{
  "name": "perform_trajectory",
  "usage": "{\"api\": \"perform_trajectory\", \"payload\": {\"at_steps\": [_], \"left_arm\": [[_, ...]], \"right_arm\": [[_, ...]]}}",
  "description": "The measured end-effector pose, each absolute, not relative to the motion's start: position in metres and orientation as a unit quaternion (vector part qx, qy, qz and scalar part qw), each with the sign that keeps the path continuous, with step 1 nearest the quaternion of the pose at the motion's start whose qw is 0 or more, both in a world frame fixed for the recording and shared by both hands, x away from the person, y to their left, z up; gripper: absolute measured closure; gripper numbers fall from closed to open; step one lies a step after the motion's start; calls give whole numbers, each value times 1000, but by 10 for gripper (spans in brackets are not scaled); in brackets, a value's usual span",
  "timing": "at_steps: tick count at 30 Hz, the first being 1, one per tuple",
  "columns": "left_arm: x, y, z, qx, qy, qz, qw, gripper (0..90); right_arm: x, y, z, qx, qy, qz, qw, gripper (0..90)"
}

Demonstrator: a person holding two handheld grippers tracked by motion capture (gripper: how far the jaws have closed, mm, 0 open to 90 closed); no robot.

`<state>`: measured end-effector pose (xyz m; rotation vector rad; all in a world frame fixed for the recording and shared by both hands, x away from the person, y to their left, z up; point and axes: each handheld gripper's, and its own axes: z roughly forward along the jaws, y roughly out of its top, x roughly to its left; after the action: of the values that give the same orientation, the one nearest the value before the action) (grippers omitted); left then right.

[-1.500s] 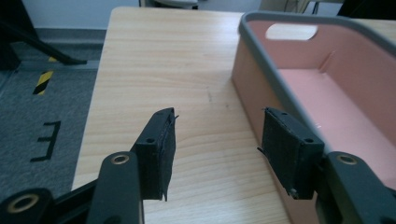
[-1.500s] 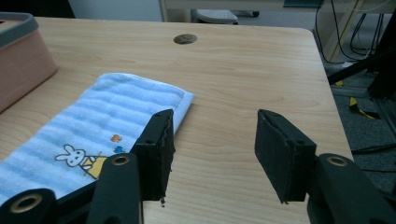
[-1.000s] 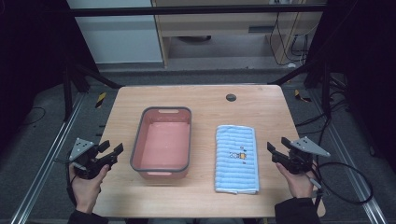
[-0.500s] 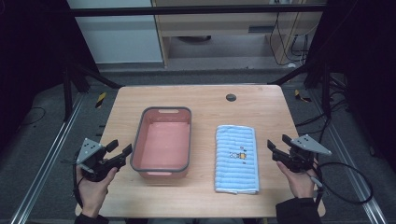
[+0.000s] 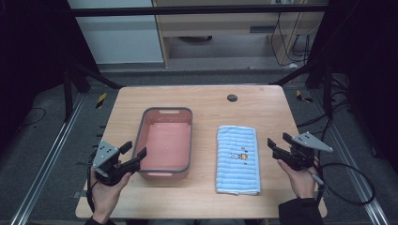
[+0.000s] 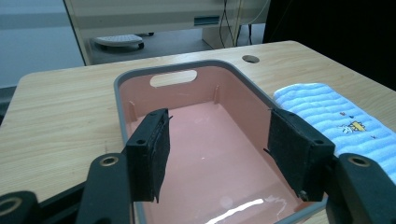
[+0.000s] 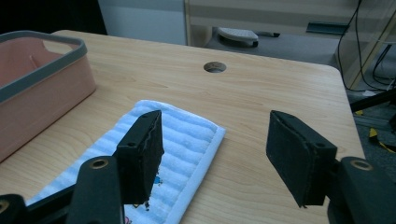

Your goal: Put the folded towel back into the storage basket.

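Observation:
A pink bin (image 5: 166, 143) with a grey rim stands left of centre on the wooden table; its inside (image 6: 210, 149) holds nothing. A folded blue-and-white striped towel (image 5: 237, 158) with a small embroidered figure lies flat to its right. My left gripper (image 5: 133, 152) is open at the bin's near left corner, its jaws spanning the near end of the bin (image 6: 219, 154). My right gripper (image 5: 279, 141) is open just right of the towel (image 7: 159, 154), above the bare wood, holding nothing.
The table (image 5: 253, 108) has a round cable hole (image 5: 232, 98) near its far edge. Metal frame rails run along both sides on the floor, and cables trail at the right. A cabinet stands beyond the table.
My left gripper has moved right and forward, from off the table's left edge to the bin's near left corner. The right gripper has barely shifted.

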<state>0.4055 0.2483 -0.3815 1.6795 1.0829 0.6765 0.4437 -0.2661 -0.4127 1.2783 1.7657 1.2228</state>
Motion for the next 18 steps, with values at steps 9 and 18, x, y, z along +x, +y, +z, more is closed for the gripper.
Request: {"api": "perform_trajectory", "payload": {"at_steps": [9, 18], "left_arm": [[406, 227, -376, 695, 433, 277, 503, 380], [412, 199, -372, 698, 418, 267, 517, 377]], "right_arm": [[453, -254, -407, 468, 691, 455, 310, 363], [460, -250, -397, 470, 687, 461, 308, 349]]}}
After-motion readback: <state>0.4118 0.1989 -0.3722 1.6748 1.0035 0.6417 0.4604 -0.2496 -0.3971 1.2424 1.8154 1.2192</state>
